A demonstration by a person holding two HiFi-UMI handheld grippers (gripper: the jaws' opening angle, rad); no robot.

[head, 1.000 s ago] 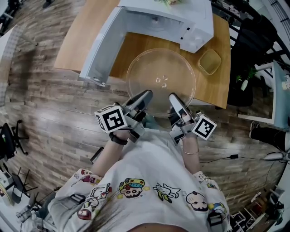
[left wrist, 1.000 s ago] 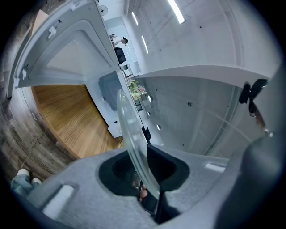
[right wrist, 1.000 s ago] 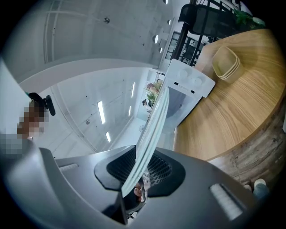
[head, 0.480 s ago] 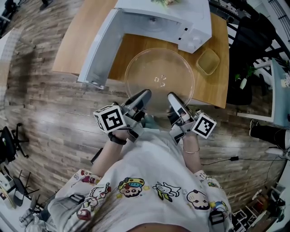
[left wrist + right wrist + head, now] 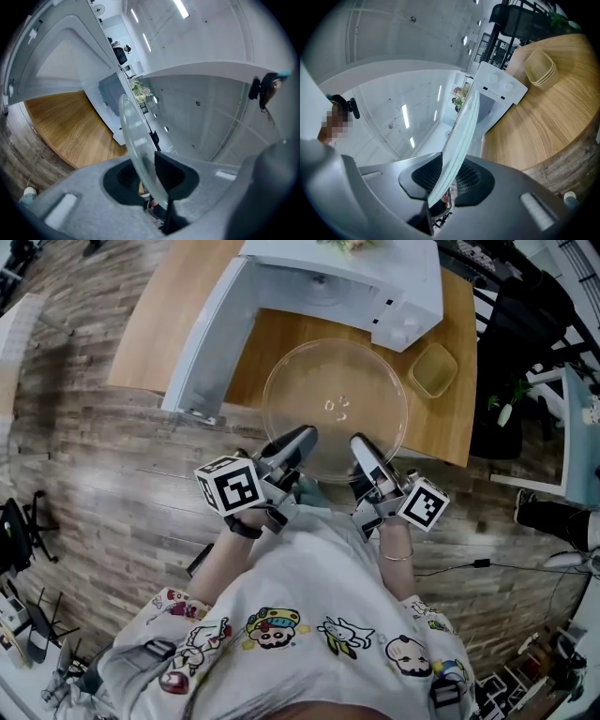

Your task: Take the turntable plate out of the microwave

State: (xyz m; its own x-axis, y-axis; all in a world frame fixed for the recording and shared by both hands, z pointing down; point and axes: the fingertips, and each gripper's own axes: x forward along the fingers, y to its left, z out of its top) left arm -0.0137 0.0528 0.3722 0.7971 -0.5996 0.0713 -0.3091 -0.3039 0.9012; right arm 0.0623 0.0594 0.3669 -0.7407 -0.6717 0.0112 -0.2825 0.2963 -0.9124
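The person is holding the glass turntable plate [image 5: 335, 399] by its near rim with both grippers. The plate is hanging level at the middle of the head view, over the wooden counter [image 5: 169, 324], with its near edge jutting past the counter's front. It is sitting fully outside the white microwave [image 5: 403, 287], which is standing at the top of the frame. The microwave's door [image 5: 211, 334] is swinging wide open toward the left.

The left gripper [image 5: 302, 437] is reaching in from the lower left. Its fingers [image 5: 171, 171] have just been opening a little, and the plate's rim is standing edge-on between them, lying against the pads with no clear gap showing.

The right gripper [image 5: 362, 442] is coming in from the lower right. Its fingers [image 5: 468, 178] are clamping narrowly on the rim, one ribbed pad pressing on each face of the glass.

A small tan container [image 5: 433, 367] is sitting on the counter just to the right of the plate.
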